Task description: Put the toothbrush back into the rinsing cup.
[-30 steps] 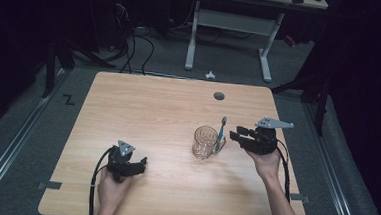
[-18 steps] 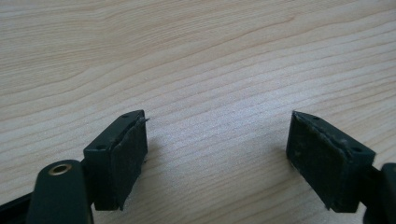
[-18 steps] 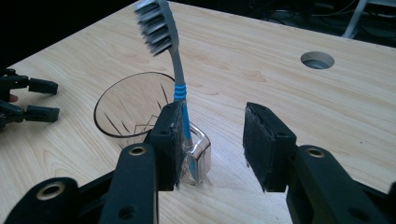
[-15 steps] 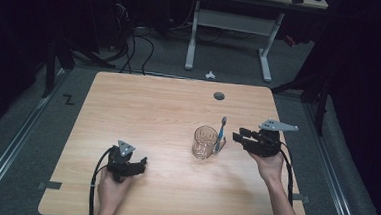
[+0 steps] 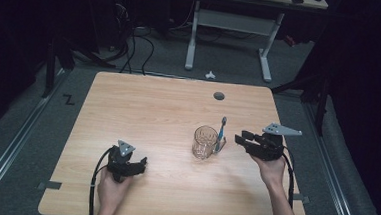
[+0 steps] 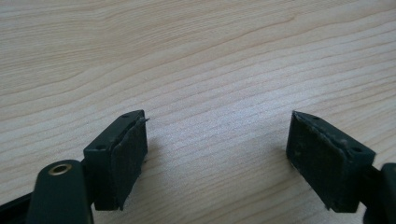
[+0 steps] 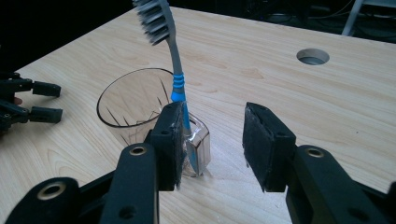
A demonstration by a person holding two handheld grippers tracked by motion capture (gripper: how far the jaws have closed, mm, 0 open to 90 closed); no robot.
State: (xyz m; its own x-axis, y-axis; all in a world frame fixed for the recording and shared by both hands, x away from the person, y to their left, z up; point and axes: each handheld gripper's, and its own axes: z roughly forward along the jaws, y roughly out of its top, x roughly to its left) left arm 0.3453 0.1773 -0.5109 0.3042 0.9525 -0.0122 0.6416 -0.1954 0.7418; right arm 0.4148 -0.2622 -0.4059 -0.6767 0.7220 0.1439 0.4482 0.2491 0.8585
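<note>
A clear glass mug [image 5: 205,142] stands right of the table's middle. A toothbrush [image 5: 221,132] with a grey head and a blue grip stands nearly upright at the mug's handle side, bristles up. My right gripper [image 5: 239,139] hovers just right of the mug, open and holding nothing. In the right gripper view the toothbrush [image 7: 175,60] rises beside the mug [image 7: 130,102], and its lower shaft is hidden behind the left jaw of my right gripper [image 7: 212,135]. My left gripper [image 5: 144,162] rests low near the front left, open over bare wood [image 6: 217,144].
A round cable hole [image 5: 219,95] lies in the wooden table [image 5: 143,109] behind the mug. Beyond the far edge are a white desk frame [image 5: 228,24], floor cables [image 5: 137,39] and a small white object [image 5: 210,74].
My right gripper has drawn back slightly to the right of the toothbrush and mug. The left gripper has stayed put.
</note>
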